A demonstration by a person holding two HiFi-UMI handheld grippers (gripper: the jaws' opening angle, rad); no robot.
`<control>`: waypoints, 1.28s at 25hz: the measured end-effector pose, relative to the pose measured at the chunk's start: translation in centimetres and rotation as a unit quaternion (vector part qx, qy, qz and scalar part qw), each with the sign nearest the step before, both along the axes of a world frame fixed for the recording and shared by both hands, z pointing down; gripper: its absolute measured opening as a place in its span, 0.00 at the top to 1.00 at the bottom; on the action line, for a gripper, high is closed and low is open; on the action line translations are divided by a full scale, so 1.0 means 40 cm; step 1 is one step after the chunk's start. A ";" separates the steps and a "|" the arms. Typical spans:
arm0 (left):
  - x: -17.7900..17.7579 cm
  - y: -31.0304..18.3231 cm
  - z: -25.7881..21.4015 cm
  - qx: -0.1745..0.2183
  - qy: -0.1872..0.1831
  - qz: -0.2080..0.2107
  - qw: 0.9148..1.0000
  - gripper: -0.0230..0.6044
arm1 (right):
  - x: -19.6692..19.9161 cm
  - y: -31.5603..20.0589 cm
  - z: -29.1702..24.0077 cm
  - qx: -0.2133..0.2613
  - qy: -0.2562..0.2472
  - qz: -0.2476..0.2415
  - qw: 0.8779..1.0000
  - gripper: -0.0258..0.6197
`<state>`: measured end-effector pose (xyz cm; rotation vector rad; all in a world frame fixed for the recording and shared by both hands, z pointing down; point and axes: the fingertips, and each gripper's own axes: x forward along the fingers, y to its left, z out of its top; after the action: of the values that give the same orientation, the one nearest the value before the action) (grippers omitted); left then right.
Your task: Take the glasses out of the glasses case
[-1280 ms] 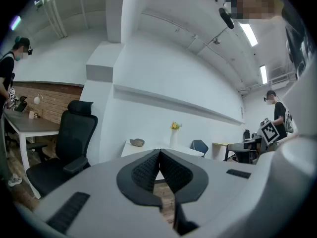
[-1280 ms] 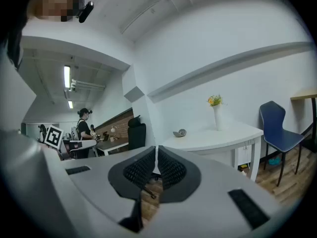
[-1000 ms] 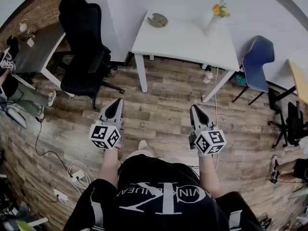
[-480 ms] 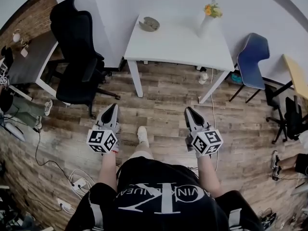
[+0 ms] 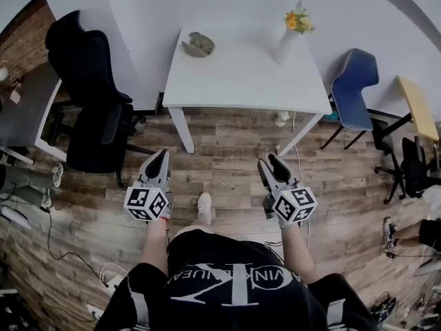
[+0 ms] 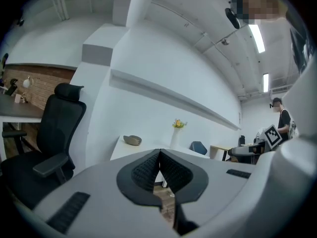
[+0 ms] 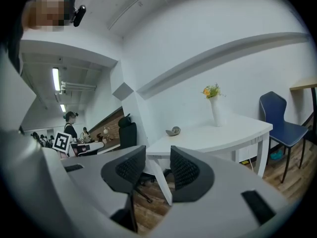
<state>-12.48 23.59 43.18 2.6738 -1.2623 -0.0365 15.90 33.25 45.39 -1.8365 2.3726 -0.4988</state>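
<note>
The grey glasses case (image 5: 197, 45) lies on the far left part of the white table (image 5: 241, 81), its lid seemingly raised; it also shows small in the left gripper view (image 6: 132, 140) and the right gripper view (image 7: 173, 131). No glasses can be made out. Both grippers are held level over the wood floor, well short of the table. My left gripper (image 5: 160, 156) (image 6: 159, 152) is shut and empty. My right gripper (image 5: 270, 161) (image 7: 158, 160) has its jaws opening, a gap between the pads and nothing in it.
A white vase with yellow flowers (image 5: 288, 36) stands at the table's far right. A black office chair (image 5: 93, 109) is left of the table, a blue chair (image 5: 351, 88) right of it. Cables (image 5: 110, 274) lie on the floor at lower left.
Both grippers and the person have come closer to the white table. The right gripper's jaws, shut before, now stand apart. The left gripper stays shut.
</note>
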 end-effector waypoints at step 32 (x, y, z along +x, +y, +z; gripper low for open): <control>0.014 -0.646 0.074 -0.040 -0.003 0.049 0.998 0.94 | 0.018 -0.594 0.056 -0.036 -0.059 0.067 0.995 0.64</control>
<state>-11.91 -2.25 46.13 2.6652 -1.1070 0.0352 16.62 9.47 47.65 -1.9227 2.1644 -0.6676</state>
